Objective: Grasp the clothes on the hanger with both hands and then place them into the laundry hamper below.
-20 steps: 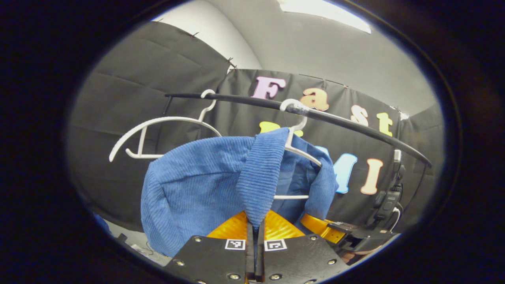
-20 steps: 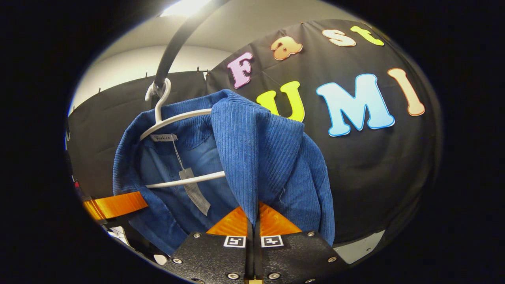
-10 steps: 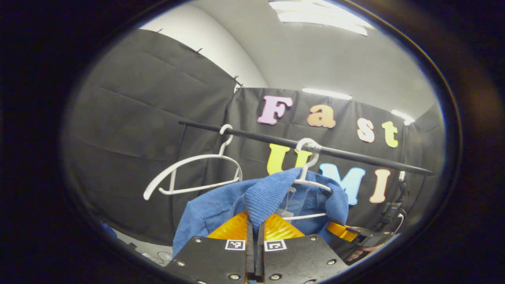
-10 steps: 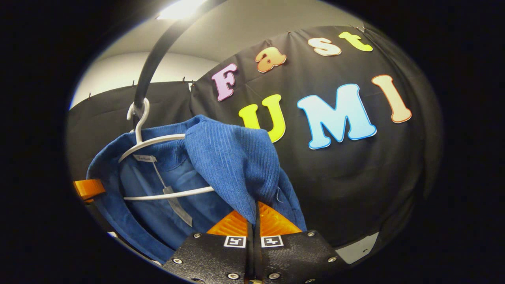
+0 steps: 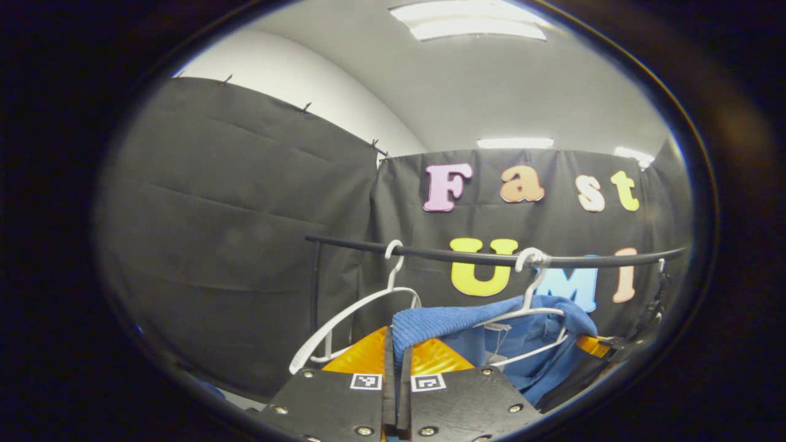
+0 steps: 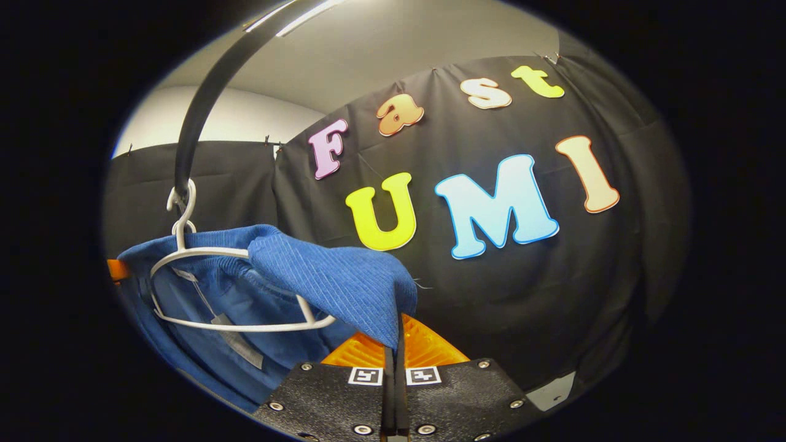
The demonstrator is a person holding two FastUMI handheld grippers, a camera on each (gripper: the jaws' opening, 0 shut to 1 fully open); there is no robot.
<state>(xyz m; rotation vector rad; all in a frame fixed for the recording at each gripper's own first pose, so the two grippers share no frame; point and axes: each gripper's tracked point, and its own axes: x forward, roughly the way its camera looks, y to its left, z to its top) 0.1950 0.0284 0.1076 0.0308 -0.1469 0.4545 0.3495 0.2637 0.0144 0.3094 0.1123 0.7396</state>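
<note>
Clothes (image 6: pixel 331 285), a blue ribbed garment, are pinched near the bottom of each view: left gripper (image 5: pixel 396 359) is clenched on a fold of fabric, right gripper (image 6: pixel 396 350) likewise on another fold. Garment is draped over the white hanger (image 6: pixel 239 322), approx. at the rail's (image 5: pixel 491 258) right part in left gripper view. A 2nd, bare hanger (image 5: pixel 362 307) is hung just beside it toward the rail's left end. Booth wall (image 5: pixel 245 202) is seen farthest back.

Step judged: lift-off from hanger, both grips made, garment not yet freed. Next move prob. needs fabric pulled clear of hanger shoulders, then lowered to hamper.

Vs. 1.0 s ago: garment is seen lower and smaller in both views, rail farther off, more ceiling shown; grips unchanged.
</note>
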